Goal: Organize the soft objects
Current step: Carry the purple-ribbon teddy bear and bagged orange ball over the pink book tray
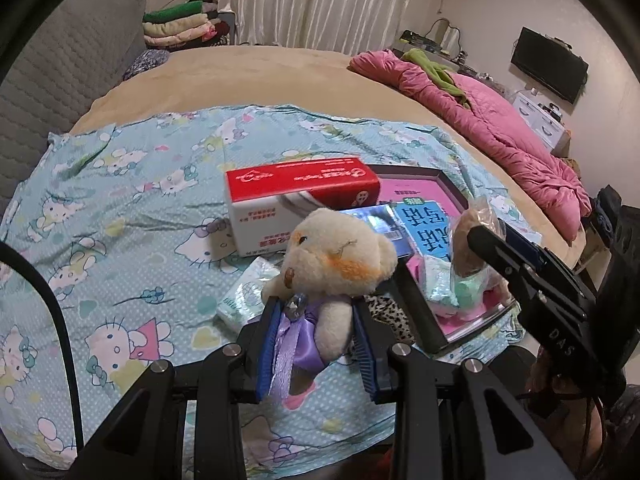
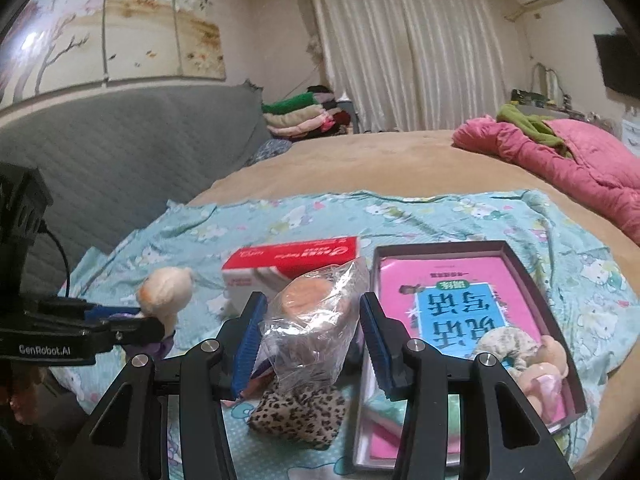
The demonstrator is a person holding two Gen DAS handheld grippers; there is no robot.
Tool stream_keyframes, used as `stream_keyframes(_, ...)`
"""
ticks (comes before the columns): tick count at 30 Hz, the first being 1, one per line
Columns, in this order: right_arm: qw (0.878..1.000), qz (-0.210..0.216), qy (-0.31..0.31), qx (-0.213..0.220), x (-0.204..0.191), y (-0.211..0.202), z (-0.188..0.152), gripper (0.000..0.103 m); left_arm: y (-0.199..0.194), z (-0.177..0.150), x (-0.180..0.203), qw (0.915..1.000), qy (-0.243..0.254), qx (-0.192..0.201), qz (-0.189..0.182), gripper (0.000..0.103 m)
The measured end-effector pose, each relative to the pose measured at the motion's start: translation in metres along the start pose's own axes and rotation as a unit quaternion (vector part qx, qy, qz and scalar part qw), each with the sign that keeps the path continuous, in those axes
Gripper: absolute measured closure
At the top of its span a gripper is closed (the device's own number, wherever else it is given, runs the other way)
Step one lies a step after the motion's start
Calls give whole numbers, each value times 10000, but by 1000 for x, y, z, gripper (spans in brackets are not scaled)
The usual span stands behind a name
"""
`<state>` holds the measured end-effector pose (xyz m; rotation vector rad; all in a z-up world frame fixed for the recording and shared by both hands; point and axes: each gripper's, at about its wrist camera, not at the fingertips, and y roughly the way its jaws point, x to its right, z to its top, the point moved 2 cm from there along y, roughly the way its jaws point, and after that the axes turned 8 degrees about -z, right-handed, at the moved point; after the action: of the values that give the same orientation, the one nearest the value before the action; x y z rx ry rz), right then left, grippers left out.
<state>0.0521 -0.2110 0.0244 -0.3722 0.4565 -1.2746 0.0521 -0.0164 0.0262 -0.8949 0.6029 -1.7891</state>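
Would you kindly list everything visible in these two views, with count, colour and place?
teddy: one, cream, purple dress, in left gripper
bagged item: one, clear plastic, brownish inside, between right gripper's fingers
tray: one, dark rim, pink liner, right on sheet
booklet: one, blue, in tray
small plush toys: a few, beige and pink, tray's near corner
carton: one, red and white, behind bag
leopard cloth: one, below bag
tissue pack: one, white-green, beside teddy
sheet: one, light blue
quilt: one, pink, far right
left gripper: black, blue pads
right gripper: same
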Motion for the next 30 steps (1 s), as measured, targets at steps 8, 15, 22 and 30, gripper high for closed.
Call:
stream_keyframes(8,9982,-300,462,248,42,-18,8,54,4,14,32,9997,202,4,-152,68)
stream_keyframes(15,9944,-643,730,411,80,-32,9,54,22,18,63,9987,379,-180,-306,68)
stream_keyframes(22,9885,-837,1190,420,113,-39,5,54,44,18,95,9963,593,-389,-484,68)
stream_keyframes(30,9844,-969,1411,405,133,-41,-1,54,75,20,125,9930,856,-592,-555,68)
